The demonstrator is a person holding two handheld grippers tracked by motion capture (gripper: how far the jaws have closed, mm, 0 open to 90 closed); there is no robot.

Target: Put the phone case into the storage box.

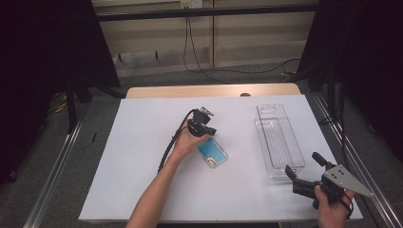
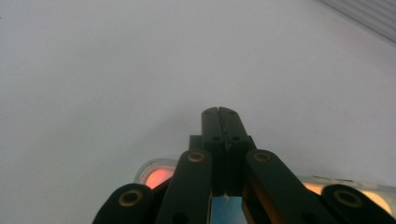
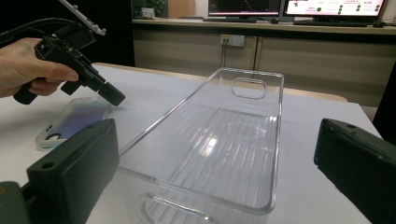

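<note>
A clear phone case [image 1: 212, 152] with a blue inside lies flat near the table's middle. My left gripper [image 1: 210, 134] points down at the case's far end with its jaws shut and nothing between them. In the left gripper view the closed tips of the left gripper [image 2: 219, 113] sit over white tabletop, with the phone case [image 2: 156, 176] under the jaws. My right gripper [image 1: 304, 167] is held open at the front right, just short of a clear plastic tray [image 1: 278, 137]. The right gripper [image 3: 217, 140] frames the tray [image 3: 219, 140] between its wide jaws.
The white table top [image 1: 142, 156] is bare at the left and front. Black stands and curtains flank the table. A black cable [image 1: 171, 142] trails from the left gripper along the person's forearm. The tray's near end lies close to the right gripper.
</note>
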